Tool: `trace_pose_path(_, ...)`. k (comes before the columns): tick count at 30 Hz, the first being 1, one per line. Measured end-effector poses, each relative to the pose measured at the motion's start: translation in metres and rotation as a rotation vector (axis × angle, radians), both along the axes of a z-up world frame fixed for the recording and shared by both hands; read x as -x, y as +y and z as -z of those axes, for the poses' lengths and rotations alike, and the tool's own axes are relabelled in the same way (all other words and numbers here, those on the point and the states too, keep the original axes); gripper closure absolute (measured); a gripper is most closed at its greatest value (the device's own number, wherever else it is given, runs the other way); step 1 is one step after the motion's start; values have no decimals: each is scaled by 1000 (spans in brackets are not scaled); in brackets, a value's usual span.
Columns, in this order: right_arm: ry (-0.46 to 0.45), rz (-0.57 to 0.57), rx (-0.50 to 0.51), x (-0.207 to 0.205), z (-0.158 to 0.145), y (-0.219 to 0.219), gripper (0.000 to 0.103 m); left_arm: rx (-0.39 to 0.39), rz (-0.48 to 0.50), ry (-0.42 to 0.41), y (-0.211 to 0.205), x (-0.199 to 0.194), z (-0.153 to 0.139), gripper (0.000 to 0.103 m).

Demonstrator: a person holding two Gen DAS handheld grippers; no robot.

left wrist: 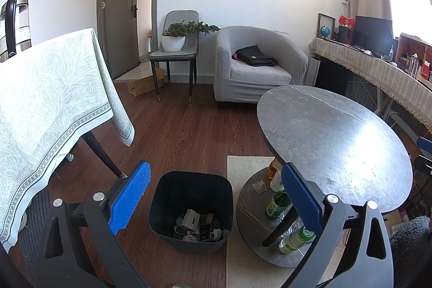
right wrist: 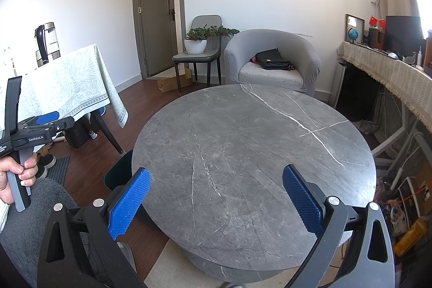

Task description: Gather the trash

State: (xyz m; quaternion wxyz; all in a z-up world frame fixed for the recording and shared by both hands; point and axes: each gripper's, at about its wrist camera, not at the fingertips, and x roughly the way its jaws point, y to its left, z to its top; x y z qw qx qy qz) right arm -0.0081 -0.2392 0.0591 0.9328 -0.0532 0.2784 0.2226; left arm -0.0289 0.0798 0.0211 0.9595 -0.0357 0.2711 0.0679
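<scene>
A: Grey marble round table (right wrist: 253, 153), top bare as seen from the right wrist cam. Right gripper (right wrist: 216, 203) hovers over its near edge, blue pads (right wrist: 129, 203) wide apart, nothing btwn them.

B: And the left gripper (left wrist: 216, 203)?

A: Same, fingers spread, holding nothing. It hangs above the dark bin (left wrist: 190, 209), which stands on the wood floor (left wrist: 175, 131) just beside the table's lower shelf (left wrist: 253, 217).

B: Where's the trash?

A: Part of it lies in the bin bottom: crumpled paper, grey cardboard bits (left wrist: 198, 228). More sits on the lower shelf under the tabletop: a crumpled tissue (left wrist: 258, 186), an amber bottle (left wrist: 273, 170) w/ a white cup (left wrist: 276, 181) in front of it, a green-labelled bottle (left wrist: 276, 204) upright, and a clear plastic bottle w/ green label (left wrist: 295, 238) lying on its side near the shelf rim, partly behind a table leg.

B: Left side of the room?

A: Table w/ pale green patterned cloth (left wrist: 48, 104). In the right cam, a hand (right wrist: 13, 174) grips the left tool's handle; its blue pads are barely visible there, can't tell their gap from that view.

B: Background?

A: Grey armchair (left wrist: 259, 64) w/ a black bag (left wrist: 256, 56) on the seat, potted plant (left wrist: 178, 35) on a grey chair.
</scene>
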Motion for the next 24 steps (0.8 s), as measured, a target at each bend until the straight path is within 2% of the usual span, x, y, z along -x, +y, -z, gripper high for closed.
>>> trace_pose_path(24, 1, 1, -1, 1, 0, 1, 4, 2, -1, 1, -1, 0, 0, 4)
